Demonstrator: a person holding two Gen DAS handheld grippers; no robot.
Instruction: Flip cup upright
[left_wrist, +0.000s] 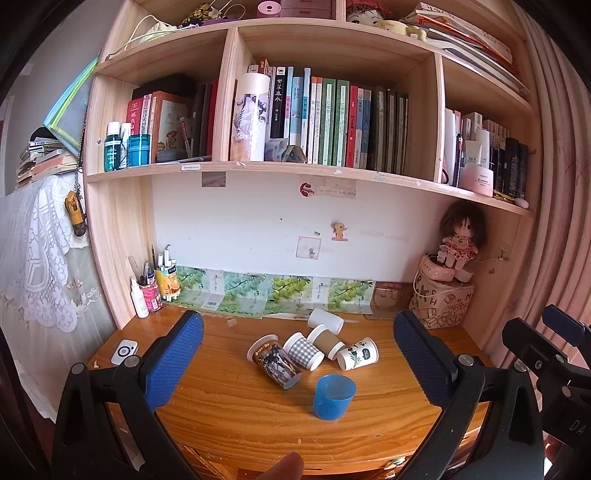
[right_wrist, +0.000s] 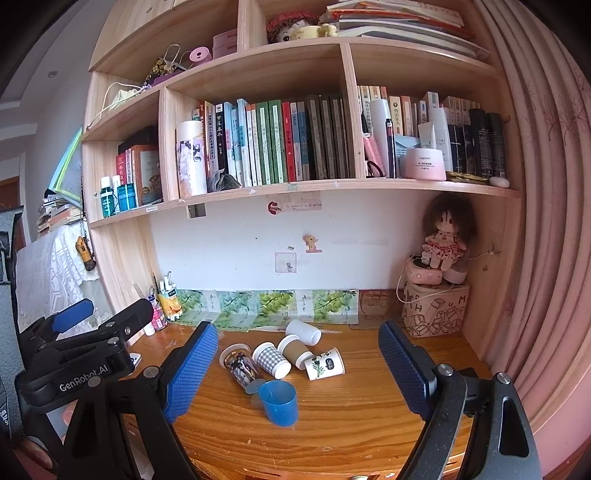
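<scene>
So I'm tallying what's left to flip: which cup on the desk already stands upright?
The blue plastic cup, mouth up, nearest the camera. The dark printed, checked, brown-sleeved, panda and plain white cups all lie on their sides.

Six cups sit on the surface (left_wrist: 369, 424): one blue plastic cup (left_wrist: 333, 397) standing upright, and five lying on their sides — illustrated (left_wrist: 275, 360), gingham (left_wrist: 303, 350), brown-sleeved (left_wrist: 327, 341), plain white (left_wrist: 327, 320), panda-printed (left_wrist: 357, 353).
</scene>
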